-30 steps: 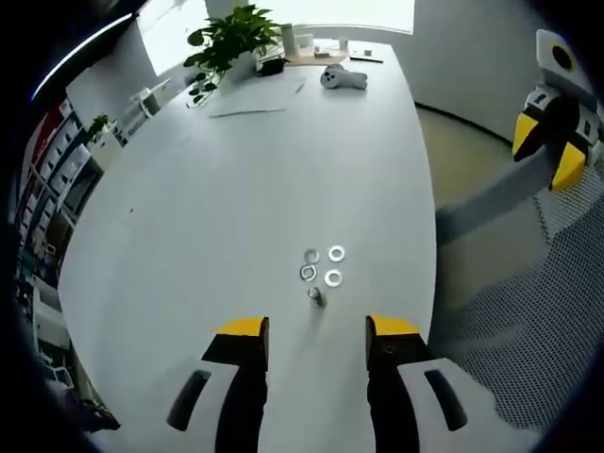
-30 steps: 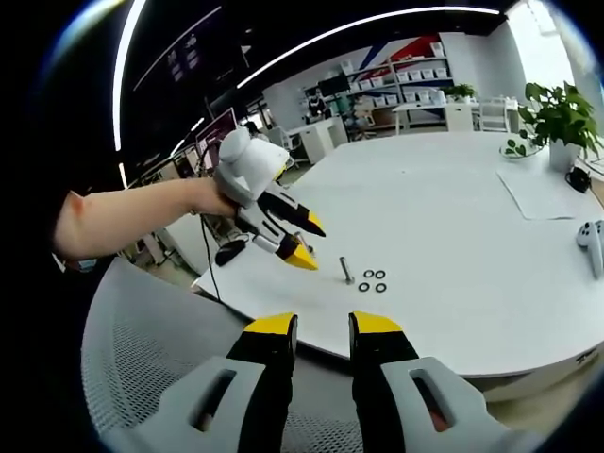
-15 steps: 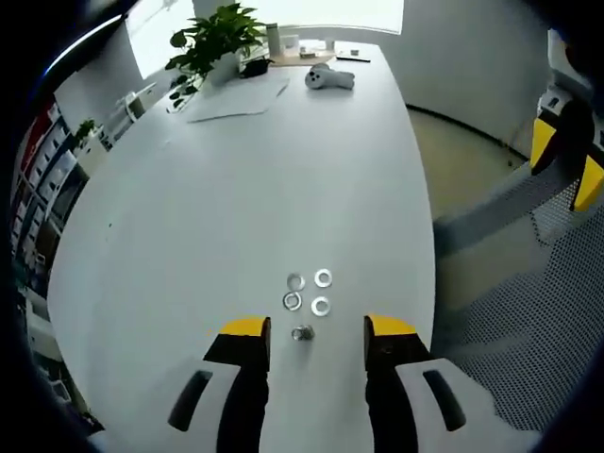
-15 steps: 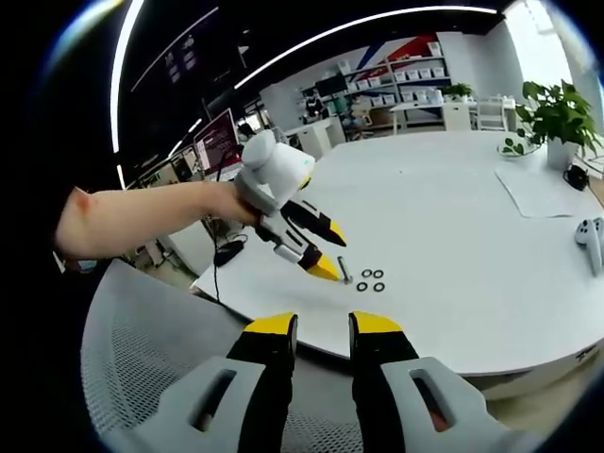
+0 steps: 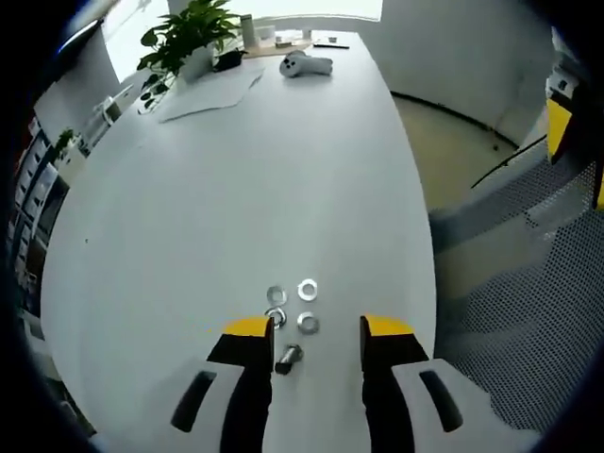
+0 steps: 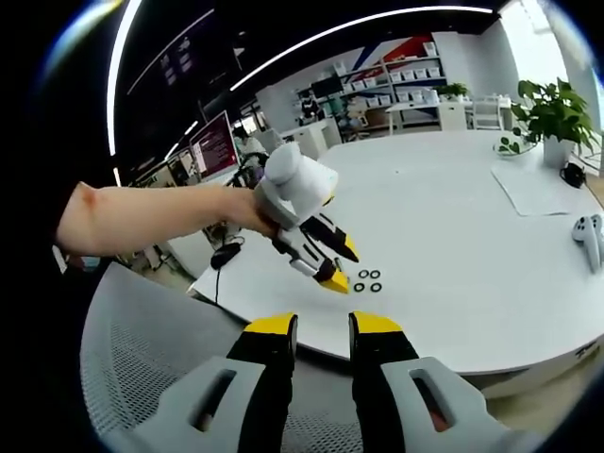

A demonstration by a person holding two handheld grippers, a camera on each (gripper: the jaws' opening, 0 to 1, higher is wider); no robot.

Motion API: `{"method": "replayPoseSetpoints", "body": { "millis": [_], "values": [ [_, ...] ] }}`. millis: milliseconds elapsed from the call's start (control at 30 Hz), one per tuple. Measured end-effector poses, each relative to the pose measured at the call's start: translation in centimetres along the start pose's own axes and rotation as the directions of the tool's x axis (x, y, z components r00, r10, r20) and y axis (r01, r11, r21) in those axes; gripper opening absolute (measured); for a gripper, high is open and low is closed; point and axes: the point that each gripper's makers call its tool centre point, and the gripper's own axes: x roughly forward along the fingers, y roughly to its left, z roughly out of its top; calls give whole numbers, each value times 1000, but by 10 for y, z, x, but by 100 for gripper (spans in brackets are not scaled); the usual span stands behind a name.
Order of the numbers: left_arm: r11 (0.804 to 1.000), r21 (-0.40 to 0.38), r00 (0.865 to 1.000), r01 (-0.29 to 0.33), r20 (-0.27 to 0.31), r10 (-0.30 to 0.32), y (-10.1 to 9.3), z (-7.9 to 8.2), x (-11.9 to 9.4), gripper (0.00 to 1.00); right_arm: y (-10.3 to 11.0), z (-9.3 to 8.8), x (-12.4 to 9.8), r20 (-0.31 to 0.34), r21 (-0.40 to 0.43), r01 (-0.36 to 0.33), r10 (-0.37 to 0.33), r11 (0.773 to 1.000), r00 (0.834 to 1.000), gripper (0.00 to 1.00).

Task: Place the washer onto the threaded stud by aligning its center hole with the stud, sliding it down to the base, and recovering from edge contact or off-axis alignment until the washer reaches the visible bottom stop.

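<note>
Near the white surface's [image 5: 189,208] close edge, the left gripper [image 5: 316,332], jaws wide apart, straddles the threaded stud [image 5: 288,357], four washers [image 5: 305,290] just beyond; the right gripper [image 6: 316,326], jaws narrowly parted, hovers off the edge.

The table [image 5: 226,179] is showing plain white. On it, the washers [image 5: 307,290] and the stud [image 5: 288,357] are gleaming silver-grey. The left gripper [image 5: 307,340] is wearing yellow tips over black jaws, with pale grey further down; the right gripper [image 6: 316,332] is showing the same yellow, black and grey. The chair [image 6: 142,368] mesh is showing grey with a fine dotted pattern. The plant [image 5: 184,28] is showing green leaves in a white pot. The controller [image 5: 304,64] is lying white on the table, and the shelves [image 6: 415,71] are carrying white bins.
</note>
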Motion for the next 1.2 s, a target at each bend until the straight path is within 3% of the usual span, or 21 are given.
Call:
{"method": "replayPoseSetpoints", "body": {
  "millis": [167, 367, 533, 767, 1000, 1100, 1200],
  "values": [
    [1000, -28, 1000, -6, -25, 5, 20, -2, 0, 28, -1, 0, 0, -2, 1, 1, -1, 1000, 1000, 25],
    [999, -40, 999, -5, -42, 3, 28, -1, 5, 25, -1, 0, 0, -3, 3, 3, -3, 1000, 1000, 25],
    [1000, -22, 996, 12, -93, -14, 31, -5, 16, 23, -1, -1, 0, -9, 3, 5, -5, 1000, 1000, 25],
    [999, 1, 990, 42, -133, -42, 20, -5, 22, 22, -2, -2, 0, -10, 6, 8, -8, 1000, 1000, 25],
    [999, -11, 986, 34, -161, -35, 21, -8, 31, 20, -2, -2, 0, -9, 6, 8, -8, 1000, 1000, 25],
    [1000, -16, 985, 14, -171, -16, 26, -8, 34, 13, -1, -1, 0, -7, 5, 6, -6, 1000, 1000, 25],
    [1000, -27, 985, 7, -175, -12, 30, -8, 34, 11, -1, -1, 0, -9, 4, 6, -6, 1000, 1000, 25]
  ]
}}
